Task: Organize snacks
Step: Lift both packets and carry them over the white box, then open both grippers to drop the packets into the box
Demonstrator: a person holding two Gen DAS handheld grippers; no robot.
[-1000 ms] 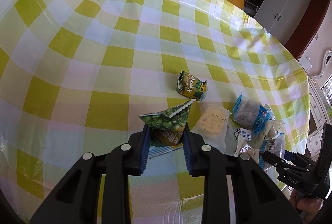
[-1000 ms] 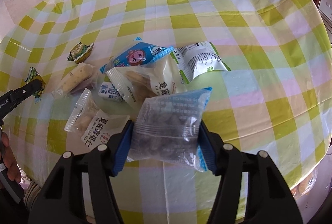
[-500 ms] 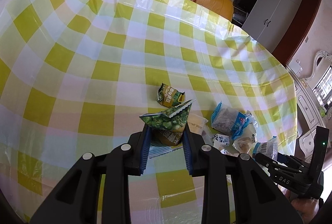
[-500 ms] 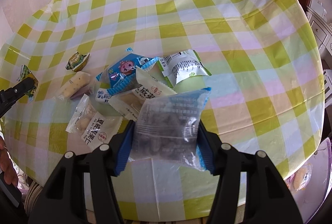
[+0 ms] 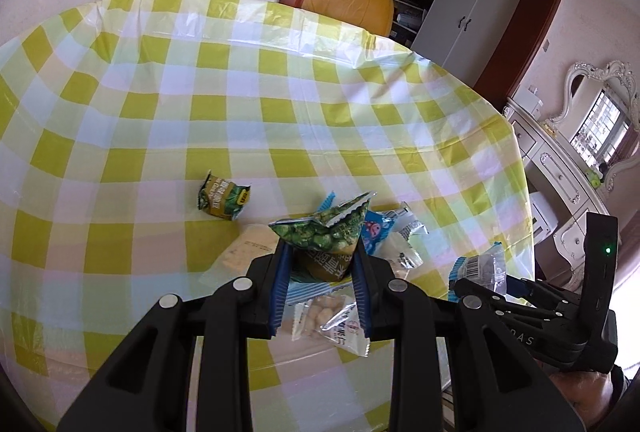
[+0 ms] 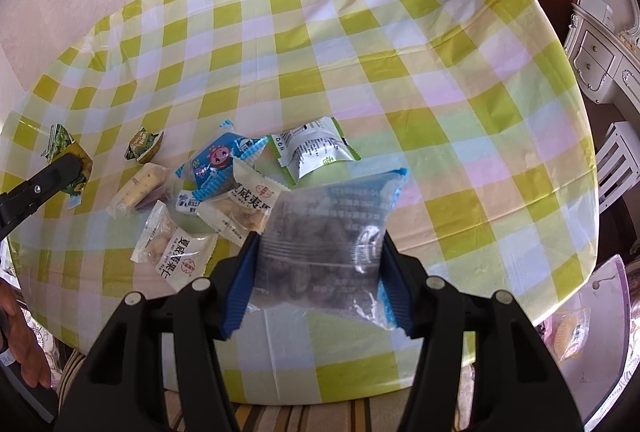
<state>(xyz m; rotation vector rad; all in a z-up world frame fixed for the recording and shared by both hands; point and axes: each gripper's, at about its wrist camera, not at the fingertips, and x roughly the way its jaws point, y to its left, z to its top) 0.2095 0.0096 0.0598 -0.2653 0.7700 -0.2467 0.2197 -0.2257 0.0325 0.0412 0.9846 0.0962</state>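
Two snack packets ride above a round surface [image 6: 460,103] draped in a yellow-checked cloth. The left hand-held gripper [image 5: 320,276] has its jaws drawn narrow on a green pea packet [image 5: 322,234], pinched low so the crimped top stands free. The right hand-held gripper [image 6: 316,272] clamps a clear bag of dark snacks [image 6: 324,244] across its width, jaws about half apart. Below, at the near left of the surface in the right wrist view, the remaining packets lie in a loose overlapping heap [image 6: 224,191], with a small green packet [image 6: 144,145] just beyond it.

The step in hand appears to be carrying both packets clear to sorting spots. Doing it well likely means keeping each grip steady, since the soft bag could sag or slip, and setting like beside like on bare cloth, away from the heap.
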